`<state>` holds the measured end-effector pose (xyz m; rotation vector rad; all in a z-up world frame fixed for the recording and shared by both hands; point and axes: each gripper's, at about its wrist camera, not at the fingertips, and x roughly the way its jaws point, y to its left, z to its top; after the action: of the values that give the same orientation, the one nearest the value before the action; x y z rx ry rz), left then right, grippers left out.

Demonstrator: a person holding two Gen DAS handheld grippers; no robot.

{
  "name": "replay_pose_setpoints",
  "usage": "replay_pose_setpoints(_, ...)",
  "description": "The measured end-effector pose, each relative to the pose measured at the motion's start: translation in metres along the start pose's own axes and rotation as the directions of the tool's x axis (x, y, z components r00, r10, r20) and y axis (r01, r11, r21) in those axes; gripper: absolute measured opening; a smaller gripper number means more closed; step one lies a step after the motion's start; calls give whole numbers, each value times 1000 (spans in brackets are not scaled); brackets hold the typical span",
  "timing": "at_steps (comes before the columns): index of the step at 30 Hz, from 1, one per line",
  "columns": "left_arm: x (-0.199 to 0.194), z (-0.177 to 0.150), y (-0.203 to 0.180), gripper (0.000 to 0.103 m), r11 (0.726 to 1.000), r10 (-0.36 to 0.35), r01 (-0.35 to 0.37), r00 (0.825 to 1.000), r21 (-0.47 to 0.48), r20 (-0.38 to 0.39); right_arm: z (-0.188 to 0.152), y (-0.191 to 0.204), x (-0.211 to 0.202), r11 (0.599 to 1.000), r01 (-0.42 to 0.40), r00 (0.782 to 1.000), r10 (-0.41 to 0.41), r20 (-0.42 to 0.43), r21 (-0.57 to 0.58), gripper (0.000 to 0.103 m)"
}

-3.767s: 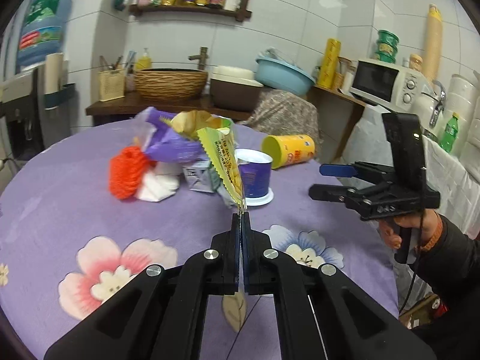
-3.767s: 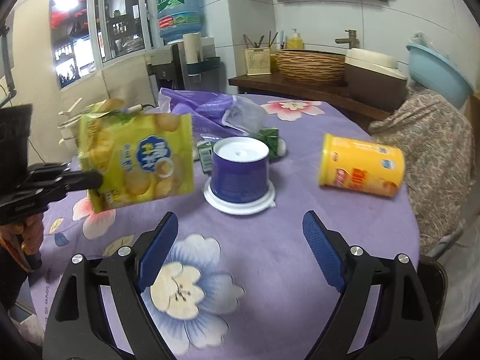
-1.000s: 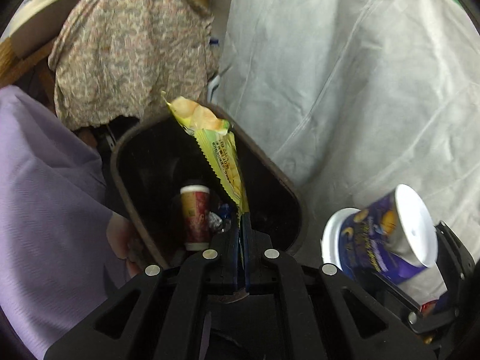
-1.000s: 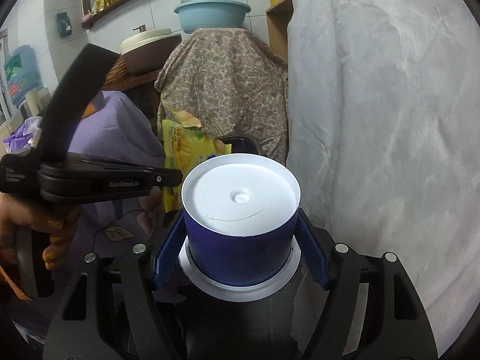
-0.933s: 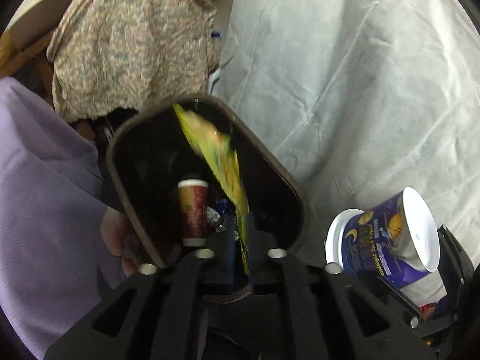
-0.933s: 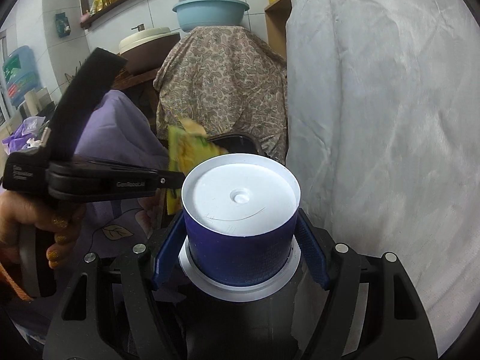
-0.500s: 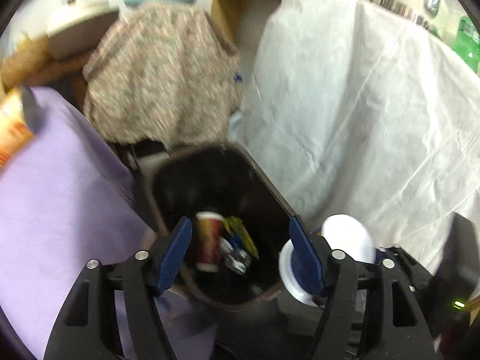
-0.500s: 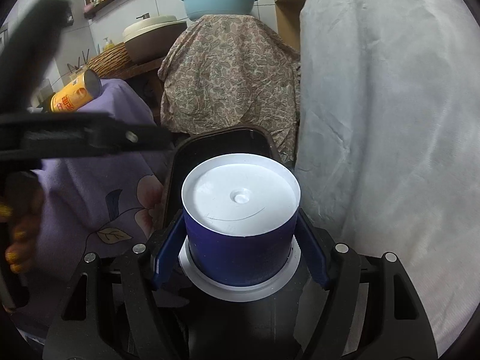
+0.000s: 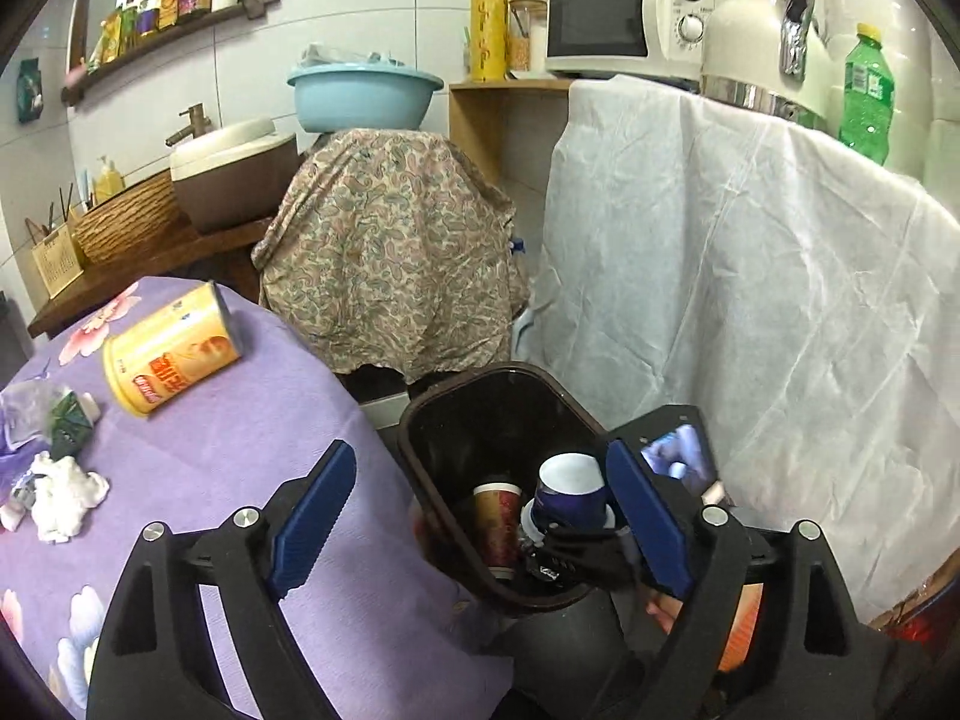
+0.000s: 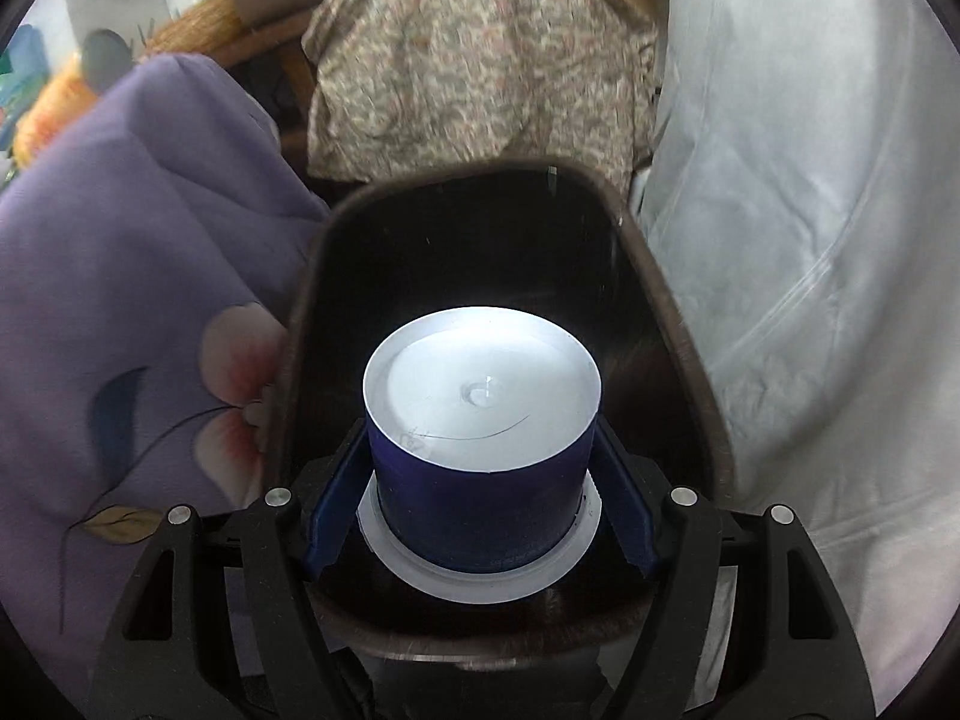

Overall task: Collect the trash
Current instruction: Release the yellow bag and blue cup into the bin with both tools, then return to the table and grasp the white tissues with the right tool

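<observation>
Blue pads line the fingers [image 10: 624,504] of the right gripper [image 10: 480,510], and they are clamped on a purple cup [image 10: 480,468]. The cup is upside down in the grip, so its white bottom faces the camera and its white rim sits low between the fingers. The cup hangs over the open mouth of a dark bin [image 10: 666,300]. In the left view the same cup [image 9: 570,495] shows just over the bin [image 9: 420,456], with the right gripper [image 9: 576,546] behind it.

The left gripper [image 9: 480,516] has its fingers [image 9: 312,510] wide apart and opening more. Nothing is between them. It hangs above the bin's rim and the edge of the tabletop [image 9: 252,480].

Inside the bin a red cup [image 9: 498,516] stands upright near the purple one. Some small bits lie beside it, too dark to make out.

The bin stands between the tabletop and a white sheet [image 9: 750,300] that hangs over a counter. The tabletop has a purple cloth with flowers. A yellow can [image 9: 171,354] lies on its side there, well apart from the bin. Near the left edge are a green carton [image 9: 69,423] and a crumpled white tissue [image 9: 63,495].

Behind the bin is a patterned cloth [image 9: 390,264] draped over something, with a light blue bowl [image 9: 366,93] on top. A microwave [image 9: 612,15] and a green bottle [image 9: 867,96] stand on the counter.
</observation>
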<state>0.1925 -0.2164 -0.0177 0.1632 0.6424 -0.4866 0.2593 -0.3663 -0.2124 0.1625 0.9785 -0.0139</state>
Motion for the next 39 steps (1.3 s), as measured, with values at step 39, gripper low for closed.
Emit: replay_pose_setpoints(39,-119,-67,127,97,980,174,-165,982,-112,72,7,142,-158,960,-37,947,122,298,-278,88)
